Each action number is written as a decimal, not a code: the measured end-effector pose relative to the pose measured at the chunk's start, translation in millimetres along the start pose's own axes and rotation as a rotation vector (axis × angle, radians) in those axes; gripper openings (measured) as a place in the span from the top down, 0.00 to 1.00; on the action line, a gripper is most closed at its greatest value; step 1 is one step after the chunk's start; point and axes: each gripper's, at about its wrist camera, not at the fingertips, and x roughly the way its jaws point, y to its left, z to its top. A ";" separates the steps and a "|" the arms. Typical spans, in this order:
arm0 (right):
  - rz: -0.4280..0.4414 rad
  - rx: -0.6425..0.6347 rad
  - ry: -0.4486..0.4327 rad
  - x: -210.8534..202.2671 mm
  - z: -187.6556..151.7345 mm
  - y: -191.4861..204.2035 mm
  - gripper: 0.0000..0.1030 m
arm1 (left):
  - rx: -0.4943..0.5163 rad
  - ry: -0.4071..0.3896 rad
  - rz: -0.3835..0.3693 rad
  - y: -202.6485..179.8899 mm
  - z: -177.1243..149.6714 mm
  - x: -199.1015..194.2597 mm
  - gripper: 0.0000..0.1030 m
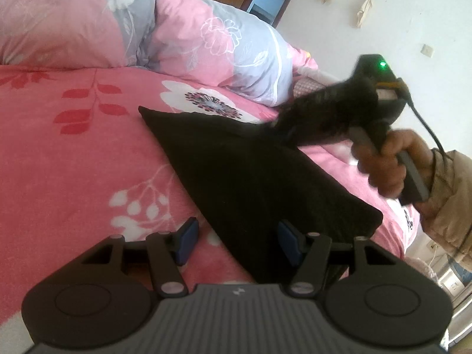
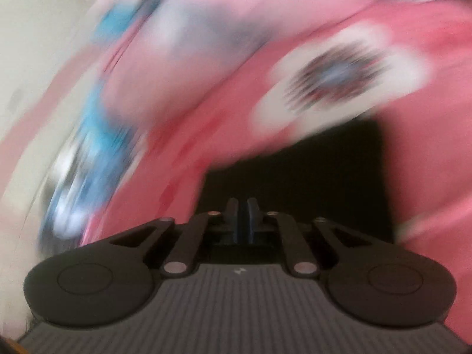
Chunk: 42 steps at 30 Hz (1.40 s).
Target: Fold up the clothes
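A: What surface fills the views?

B: A bed under a pink floral bedspread (image 1: 73, 153). A bunched pink and grey quilt (image 1: 183, 38) lies along its far side, with a white wall (image 1: 413, 14) behind.

A: Where is the clothing?

B: A folded black garment (image 1: 250, 171) lies flat on the bedspread, in front of both grippers.

A: What does only the left wrist view show?

B: The person's right hand (image 1: 383, 162), in a tan sleeve (image 1: 451, 200), holding the right gripper (image 1: 277, 125) over the garment's far edge. The left gripper (image 1: 237, 240) has its blue pads spread apart with nothing clamped; one pad is over bedspread, the other over garment.

A: And the right wrist view?

B: It is badly blurred, but it shows the right gripper's (image 2: 243, 215) pads nearly together, above the black cloth. Whether any cloth is pinched, I cannot tell.
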 end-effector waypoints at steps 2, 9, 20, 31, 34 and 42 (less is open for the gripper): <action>0.046 -0.088 0.126 26.6 -6.6 15.2 0.92 | 0.003 -0.002 0.001 0.0 -0.5 0.4 0.41; 0.020 0.057 0.058 87.1 65.2 -29.8 0.95 | 0.025 -0.013 0.011 -3.0 -3.7 -1.3 0.42; 0.129 -0.029 0.166 50.8 43.0 -3.0 0.81 | -0.008 -0.024 -0.018 2.2 -3.5 -4.1 0.42; 0.041 0.197 -0.012 112.1 88.8 -31.8 0.80 | -0.001 -0.028 -0.010 0.4 -4.6 -3.2 0.42; 0.067 0.204 -0.065 75.4 84.3 -38.2 0.80 | -0.014 -0.031 -0.021 3.5 -4.0 -2.9 0.41; 0.039 0.100 0.090 18.5 41.0 -51.9 0.78 | -0.019 -0.032 -0.027 4.6 -3.6 -4.8 0.41</action>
